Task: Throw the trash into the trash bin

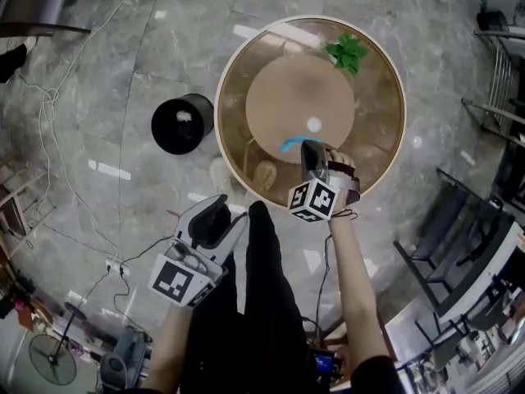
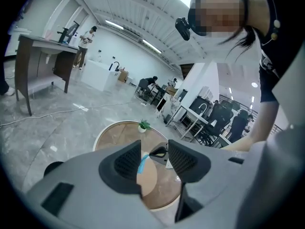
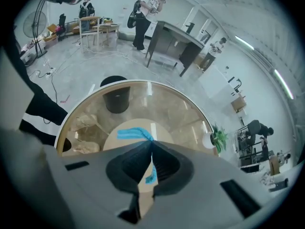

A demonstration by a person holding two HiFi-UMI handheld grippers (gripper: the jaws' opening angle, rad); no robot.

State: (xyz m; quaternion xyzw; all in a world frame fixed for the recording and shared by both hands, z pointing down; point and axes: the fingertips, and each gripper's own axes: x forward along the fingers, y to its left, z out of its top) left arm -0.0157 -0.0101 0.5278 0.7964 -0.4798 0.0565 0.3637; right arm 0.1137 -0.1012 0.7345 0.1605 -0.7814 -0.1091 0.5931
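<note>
1. Blue and thin, the strip of trash (image 3: pixel 135 134) is judged light, limp and easily creased; a pinch anywhere along it should serve.
2. It is pinched partway along by the right gripper (image 3: pixel 151 147), jaws pressed together, above the round glass surface (image 1: pixel 394 80).
3. Left gripper (image 2: pixel 155 159) is spread and empty; the black trash bin (image 1: pixel 182 124) stands on the floor beside the surface.

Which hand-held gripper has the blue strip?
The right hand-held gripper, above the round table, jaws pinched shut on the blue strip; the left hand-held gripper is open and empty.
</note>
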